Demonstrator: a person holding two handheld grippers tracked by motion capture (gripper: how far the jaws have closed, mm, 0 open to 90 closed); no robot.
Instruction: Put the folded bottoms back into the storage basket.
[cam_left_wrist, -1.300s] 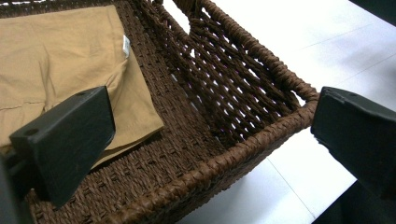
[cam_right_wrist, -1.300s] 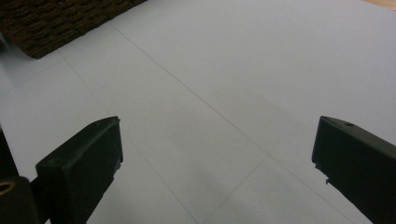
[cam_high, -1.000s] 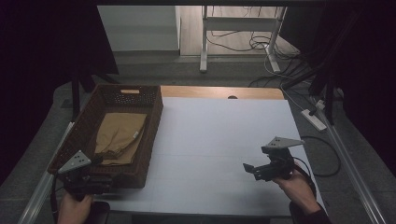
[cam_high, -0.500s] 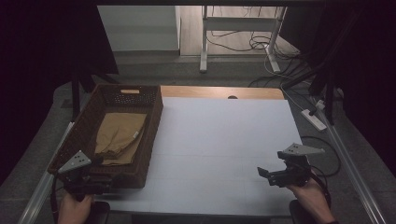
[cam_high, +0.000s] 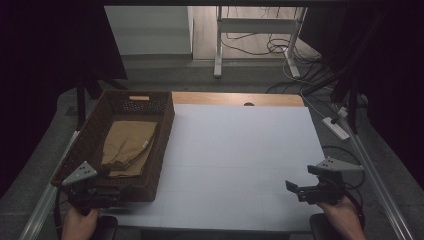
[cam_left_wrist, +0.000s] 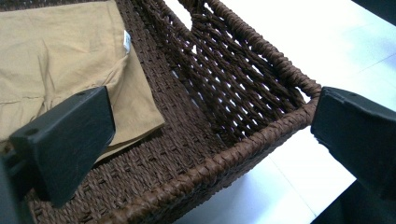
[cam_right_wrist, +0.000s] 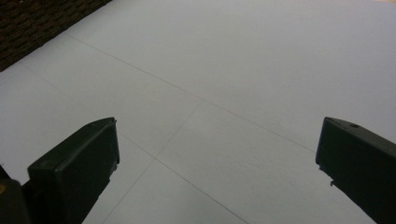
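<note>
High view, left gripper (cam_high: 112, 192) jaws apart at wicker basket (cam_high: 162, 150) near corner, folded tan cloth (cam_high: 127, 147) inside, right gripper (cam_high: 295, 190) jaws apart over white table (cam_high: 240, 150).

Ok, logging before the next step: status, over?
Left hand-held gripper open at basket near corner. Right hand-held gripper open, empty, over white table. Tan cloth folded in basket, untouched. Nothing blocking.
</note>
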